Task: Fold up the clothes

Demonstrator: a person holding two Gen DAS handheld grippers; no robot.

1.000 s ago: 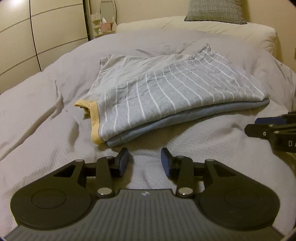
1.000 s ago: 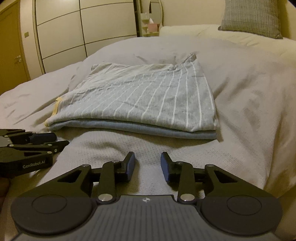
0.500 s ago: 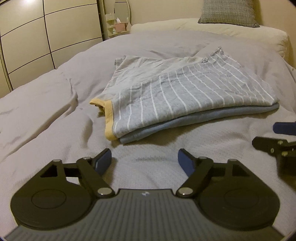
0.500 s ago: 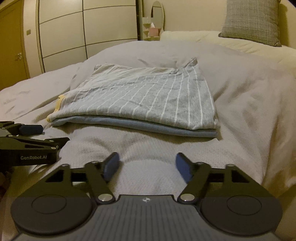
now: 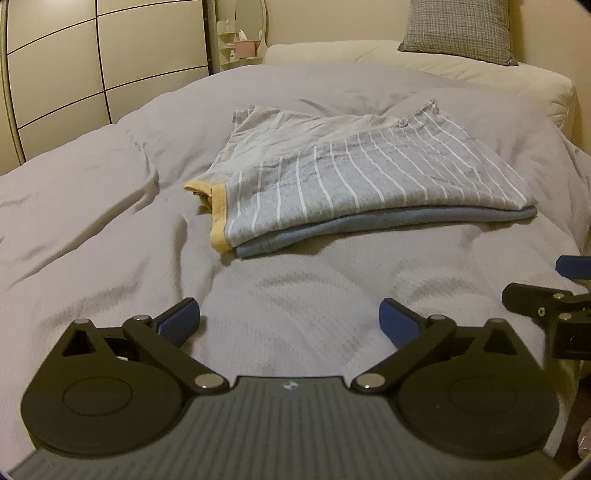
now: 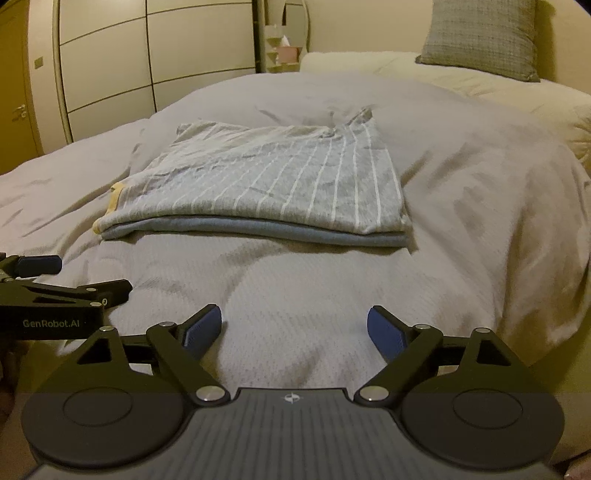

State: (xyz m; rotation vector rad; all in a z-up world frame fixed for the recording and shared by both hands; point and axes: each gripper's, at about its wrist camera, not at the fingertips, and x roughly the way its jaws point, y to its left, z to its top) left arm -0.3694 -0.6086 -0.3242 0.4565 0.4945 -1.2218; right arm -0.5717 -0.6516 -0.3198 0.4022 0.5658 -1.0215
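Note:
A grey shirt with thin white stripes and a yellow hem point(image 5: 362, 184) point(image 6: 280, 188) lies folded into a flat rectangle on the bed. My left gripper point(image 5: 290, 323) hovers open over the bedspread, short of the shirt's near left corner. My right gripper point(image 6: 295, 328) is open too, short of the shirt's near edge. Neither holds anything. Each gripper shows at the side of the other's view: the right gripper point(image 5: 554, 295) and the left gripper point(image 6: 55, 284).
The grey bedspread point(image 5: 92, 229) point(image 6: 480, 192) covers the bed around the shirt. A cream pillow point(image 5: 424, 59) with a grey checked cushion point(image 5: 458, 29) lies at the head. Wardrobe doors point(image 6: 110, 62) stand at left, with a small shelf and mirror point(image 5: 243, 40) behind.
Both grippers went from nearly closed fingers to wide open. Both pulled back a little from the folded shirt, which has not moved.

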